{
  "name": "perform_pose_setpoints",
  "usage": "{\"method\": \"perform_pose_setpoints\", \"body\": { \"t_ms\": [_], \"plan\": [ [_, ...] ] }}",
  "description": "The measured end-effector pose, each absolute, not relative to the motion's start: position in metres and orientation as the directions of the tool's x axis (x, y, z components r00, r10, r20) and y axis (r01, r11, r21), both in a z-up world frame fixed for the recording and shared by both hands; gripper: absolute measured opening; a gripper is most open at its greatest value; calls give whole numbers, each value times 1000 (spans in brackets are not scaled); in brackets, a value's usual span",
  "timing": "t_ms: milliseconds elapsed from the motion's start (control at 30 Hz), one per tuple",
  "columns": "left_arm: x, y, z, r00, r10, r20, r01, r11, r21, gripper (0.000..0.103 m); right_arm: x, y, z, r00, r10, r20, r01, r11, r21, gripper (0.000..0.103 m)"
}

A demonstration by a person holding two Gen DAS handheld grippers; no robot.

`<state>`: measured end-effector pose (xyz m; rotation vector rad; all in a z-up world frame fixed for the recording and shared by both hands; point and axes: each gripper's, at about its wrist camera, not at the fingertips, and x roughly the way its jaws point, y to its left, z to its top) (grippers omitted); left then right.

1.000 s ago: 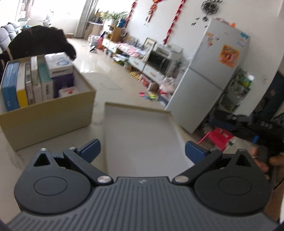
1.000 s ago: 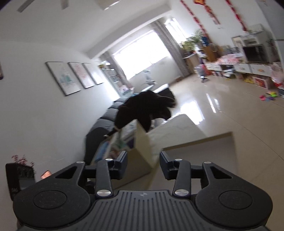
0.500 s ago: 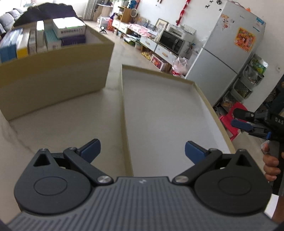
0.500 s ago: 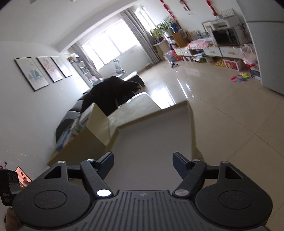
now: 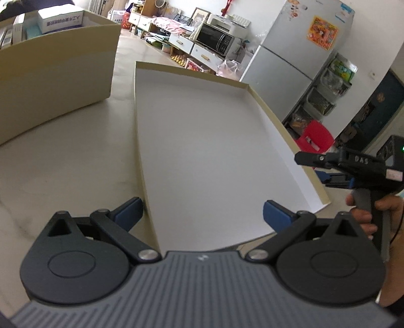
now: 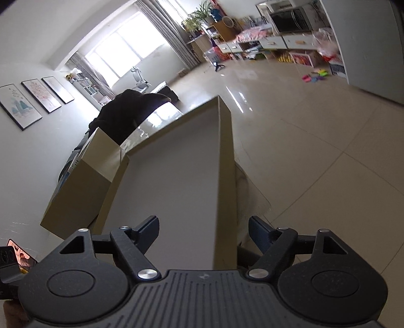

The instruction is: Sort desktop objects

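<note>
My left gripper (image 5: 202, 216) is spread wide, its blue-tipped fingers (image 5: 128, 213) straddling the near-left edge of the shallow lid-like tray (image 5: 267, 111): one fingertip sits outside the tray's left wall, over the marble tabletop (image 5: 63, 166), the other over its white floor. Nothing is between the fingers. My right gripper (image 6: 204, 233) is also wide and holds nothing; it straddles the tray's right wall (image 6: 226, 176), one finger over the inside, the other beyond the outer side toward the floor tiles. In the left view that right gripper (image 5: 325, 176) shows at the tray's far-right edge, with my hand (image 5: 363, 212) wrapped round its handle. The tray lies flat and bare on the tabletop. Just beside its left side stands the taller cardboard box (image 5: 50, 70), packed with upright small boxes (image 5: 60, 17) whose tops show above its rim; the two look close, though I cannot tell if they touch.
</note>
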<state>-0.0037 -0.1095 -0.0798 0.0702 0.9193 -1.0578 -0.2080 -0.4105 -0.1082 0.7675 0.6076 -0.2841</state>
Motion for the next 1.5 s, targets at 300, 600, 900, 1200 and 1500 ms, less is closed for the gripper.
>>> {"method": "perform_pose_setpoints", "body": {
  "t_ms": [300, 600, 900, 1200, 1500],
  "plan": [
    [-6, -113, -79, 168, -711, -683, 770, 528, -359, 103, -218, -416, -113, 792, 20, -610, 458, 642, 615, 81],
    [-24, -124, -83, 119, -723, -681, 801, 475, -364, 103, -232, -428, -115, 804, 42, -593, 461, 587, 666, 81],
    [-28, -133, -84, 109, -717, -688, 815, 460, -351, 103, -240, -435, -120, 819, 40, -572, 464, 540, 702, 82],
    [-28, -134, -83, 107, -725, -680, 814, 457, -359, 103, -241, -438, -138, 817, 57, -574, 479, 487, 730, 80],
    [-28, -134, -78, 116, -730, -673, 813, 459, -358, 103, -249, -438, -146, 827, 71, -558, 478, 434, 764, 48]
  ]
}}
